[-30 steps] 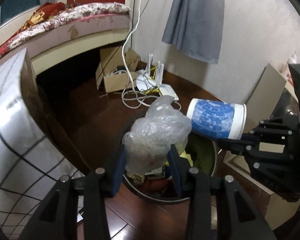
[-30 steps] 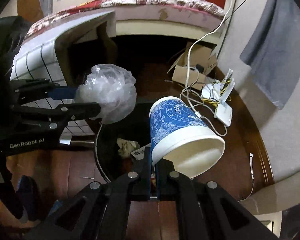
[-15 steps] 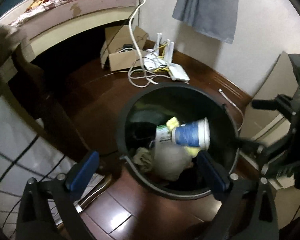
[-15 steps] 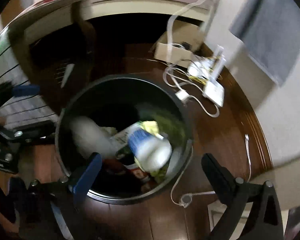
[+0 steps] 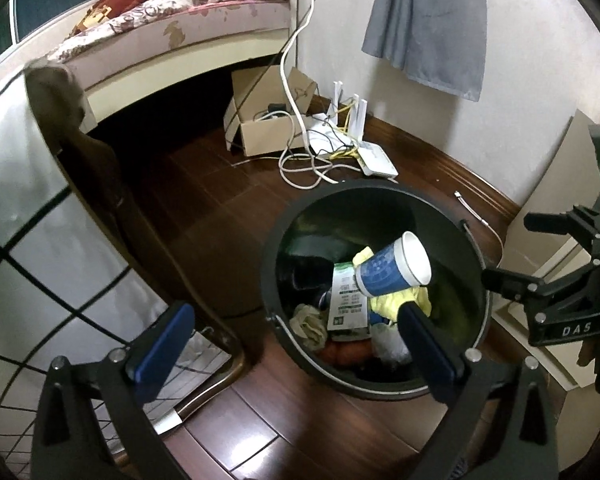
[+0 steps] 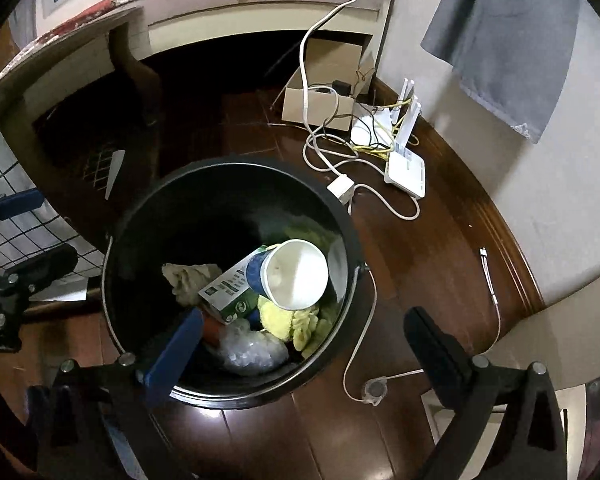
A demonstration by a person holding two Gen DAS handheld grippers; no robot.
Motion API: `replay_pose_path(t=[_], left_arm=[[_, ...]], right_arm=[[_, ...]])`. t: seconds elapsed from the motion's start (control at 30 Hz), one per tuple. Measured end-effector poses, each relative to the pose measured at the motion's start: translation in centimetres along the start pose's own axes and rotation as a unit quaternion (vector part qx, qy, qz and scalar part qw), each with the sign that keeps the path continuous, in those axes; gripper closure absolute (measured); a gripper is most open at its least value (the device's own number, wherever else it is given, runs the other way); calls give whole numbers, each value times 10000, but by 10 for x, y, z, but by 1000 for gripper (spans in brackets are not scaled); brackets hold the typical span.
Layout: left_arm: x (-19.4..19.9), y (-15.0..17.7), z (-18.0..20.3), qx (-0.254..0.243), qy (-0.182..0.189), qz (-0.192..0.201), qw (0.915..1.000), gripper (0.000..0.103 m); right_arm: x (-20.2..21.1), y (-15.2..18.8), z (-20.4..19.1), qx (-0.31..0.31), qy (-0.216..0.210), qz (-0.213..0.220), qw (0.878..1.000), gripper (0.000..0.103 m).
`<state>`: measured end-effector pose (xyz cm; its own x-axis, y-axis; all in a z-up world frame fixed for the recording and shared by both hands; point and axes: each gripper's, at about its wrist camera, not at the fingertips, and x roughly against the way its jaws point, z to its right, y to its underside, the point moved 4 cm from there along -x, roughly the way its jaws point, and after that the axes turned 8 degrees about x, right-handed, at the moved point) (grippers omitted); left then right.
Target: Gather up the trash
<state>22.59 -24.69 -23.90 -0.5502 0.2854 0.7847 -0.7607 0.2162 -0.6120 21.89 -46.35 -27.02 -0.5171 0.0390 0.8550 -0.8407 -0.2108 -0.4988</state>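
A black round trash bin (image 5: 476,256) stands on the dark wood floor; it also shows in the right wrist view (image 6: 140,216). Inside lie a blue-and-white paper cup (image 5: 392,266) (image 6: 292,274), a crumpled clear plastic bag (image 6: 248,350) (image 5: 388,342), a green-and-white carton (image 5: 346,300) (image 6: 228,286), yellow wrapping (image 6: 288,320) and a beige rag (image 6: 188,276). My left gripper (image 5: 292,332) is open and empty above the bin's near-left side. My right gripper (image 6: 300,332) is open and empty above the bin's near rim.
A checkered table edge (image 5: 40,240) and a chair leg (image 5: 216,384) are at the left. A cardboard box (image 5: 264,132), white cables (image 5: 300,160) and a router (image 5: 376,160) lie by the far wall. A bed (image 5: 172,40) is behind. Cardboard (image 5: 556,208) leans at right.
Both grippers opened. The plastic bag dropped from the left and the paper cup from the right into the bin, where both have now settled.
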Motion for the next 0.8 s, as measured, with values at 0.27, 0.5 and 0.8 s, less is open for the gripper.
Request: replay_pose_path(t=[0.27, 0.5, 0.8], left_arm=[[8, 0, 0, 4, -11, 84, 10000, 1], [20, 0, 0, -47, -78, 164, 9998, 1], [50, -3, -10, 21, -155, 378, 9992, 1]], right_arm=[[10, -4, -10, 45, -30, 125, 9999, 1], [24, -10, -22, 136, -58, 268, 9995, 1], [49, -13, -30, -66, -46, 421, 9991, 1]])
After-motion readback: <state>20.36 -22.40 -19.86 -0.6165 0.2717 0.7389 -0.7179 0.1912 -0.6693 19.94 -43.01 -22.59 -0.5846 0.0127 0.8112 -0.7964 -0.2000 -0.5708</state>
